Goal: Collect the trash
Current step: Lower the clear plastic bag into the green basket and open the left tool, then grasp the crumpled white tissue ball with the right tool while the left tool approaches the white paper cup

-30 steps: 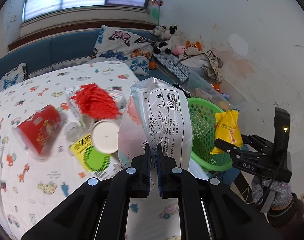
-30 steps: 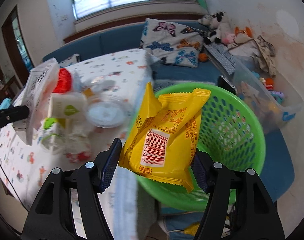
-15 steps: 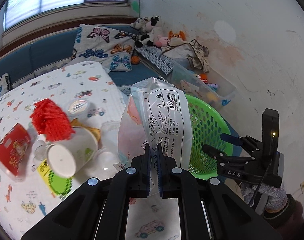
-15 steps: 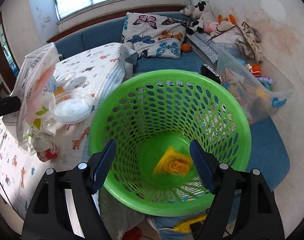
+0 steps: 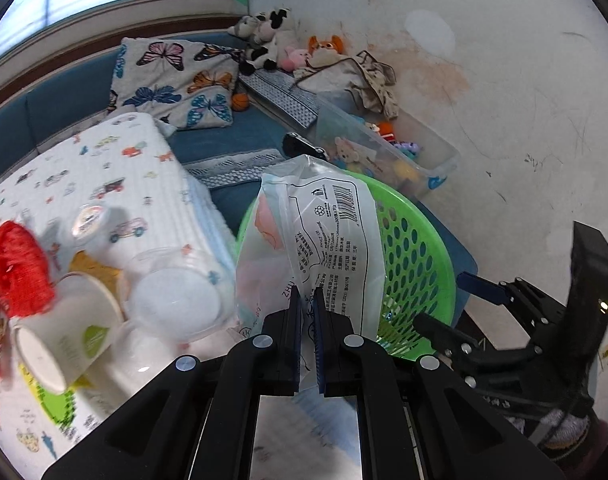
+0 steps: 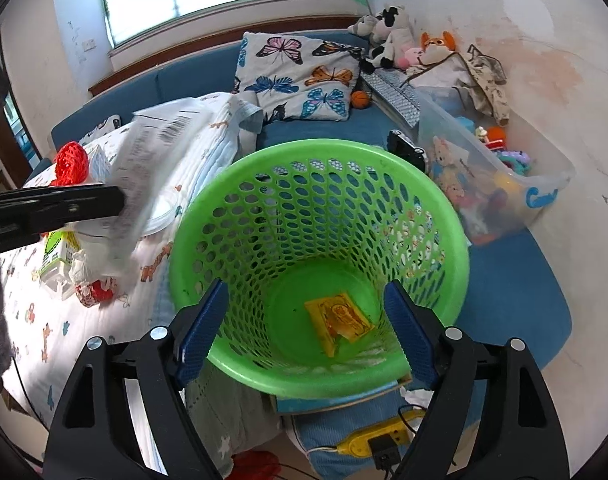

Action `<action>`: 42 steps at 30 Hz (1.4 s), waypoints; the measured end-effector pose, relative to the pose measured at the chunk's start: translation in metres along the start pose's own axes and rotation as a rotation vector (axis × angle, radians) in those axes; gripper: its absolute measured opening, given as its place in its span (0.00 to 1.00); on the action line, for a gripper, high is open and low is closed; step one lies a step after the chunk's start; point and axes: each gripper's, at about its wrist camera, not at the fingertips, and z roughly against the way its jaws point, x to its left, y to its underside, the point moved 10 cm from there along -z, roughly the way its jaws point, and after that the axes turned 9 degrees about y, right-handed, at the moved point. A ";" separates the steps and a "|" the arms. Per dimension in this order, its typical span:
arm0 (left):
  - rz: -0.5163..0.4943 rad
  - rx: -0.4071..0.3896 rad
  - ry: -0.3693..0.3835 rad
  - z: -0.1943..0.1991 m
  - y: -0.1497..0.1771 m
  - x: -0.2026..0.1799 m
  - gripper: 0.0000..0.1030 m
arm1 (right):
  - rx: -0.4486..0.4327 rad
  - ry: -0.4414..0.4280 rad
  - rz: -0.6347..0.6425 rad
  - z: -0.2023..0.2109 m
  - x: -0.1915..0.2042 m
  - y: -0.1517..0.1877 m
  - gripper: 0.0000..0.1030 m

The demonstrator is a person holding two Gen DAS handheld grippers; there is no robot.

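Your left gripper (image 5: 308,312) pinches the lower edge of a crinkled clear plastic bag with black print and a barcode (image 5: 316,240); the blue pads (image 5: 293,316) are nearly closed on the film, and the bag stands upright ahead of the fingers. Just behind and to the right of that bag sits the round green plastic basket with perforated walls (image 5: 416,264).

Your right gripper (image 6: 304,328) is spread wide and holds nothing. Its ribbed blue pads (image 6: 201,332) straddle the near rim of the green basket (image 6: 239,200), one on each side of the opening. Between the fingers, flat on the smooth basket floor, lies a yellow foil snack wrapper (image 6: 338,320).

Left of your left fingers, on the quilted white cloth with cartoon prints (image 5: 103,172): a tipped white paper cup (image 5: 67,340), a clear shallow plastic lid (image 5: 175,296), a red mesh net wad (image 5: 19,268). Motion blur softens them.
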 end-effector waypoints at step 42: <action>0.290 -0.207 -0.274 0.142 0.046 0.144 0.51 | -0.092 -0.229 0.150 0.037 0.131 -0.049 0.78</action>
